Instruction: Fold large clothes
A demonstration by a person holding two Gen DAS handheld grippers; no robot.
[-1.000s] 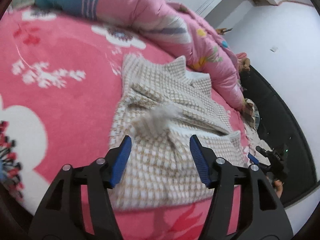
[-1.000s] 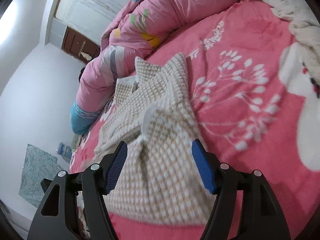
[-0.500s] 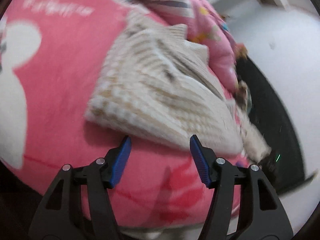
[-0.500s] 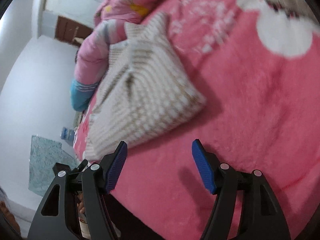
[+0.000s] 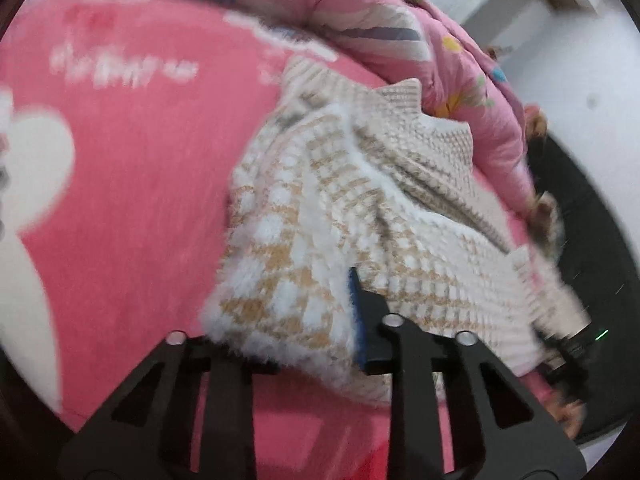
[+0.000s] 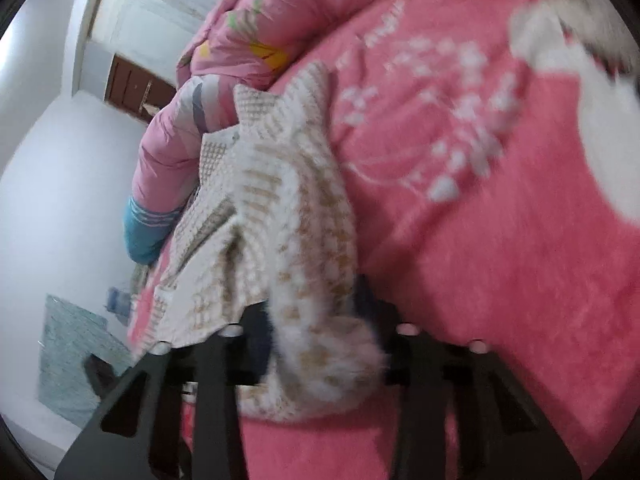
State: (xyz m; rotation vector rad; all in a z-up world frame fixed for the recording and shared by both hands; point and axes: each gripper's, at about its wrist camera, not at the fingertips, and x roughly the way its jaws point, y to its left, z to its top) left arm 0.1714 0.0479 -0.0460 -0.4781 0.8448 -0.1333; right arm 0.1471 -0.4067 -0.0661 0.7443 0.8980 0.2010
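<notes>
One checked sweater [image 5: 360, 208], knitted in cream and tan with a fuzzy white edge, is lying on a bed under one pink blanket [image 5: 132, 168] printed with white flowers. The garment is sitting near the blanket's near edge, and its far side is touching one rolled pink quilt [image 5: 400, 40] with a teal end that is running along the back of the bed.

Two hand-held grippers are working on it, one at each near corner. The left hand-held gripper [image 5: 312, 320] is pinching the sweater's fuzzy near corner: its jaws have just been closing, the fabric is bunching up between them, one blue pad [image 5: 356, 320] is showing against the knit and the other is buried under the cloth. From the right wrist view, the same sweater [image 6: 280, 208] is stretching away toward the quilt [image 6: 240, 32], and the right hand-held gripper [image 6: 316, 328] is likewise nipping a fluffy fold of the hem, its jaws having just been closing on it; both of its pads are mostly hidden by the wool.

The pink blanket [image 6: 500, 240] is filling the right side of that view. Beyond the bed, one brown door [image 6: 132, 88] is showing in a white wall, and one pale green patterned cloth [image 6: 72, 360] is lying low at the left. Both pictures are blurring slightly.
</notes>
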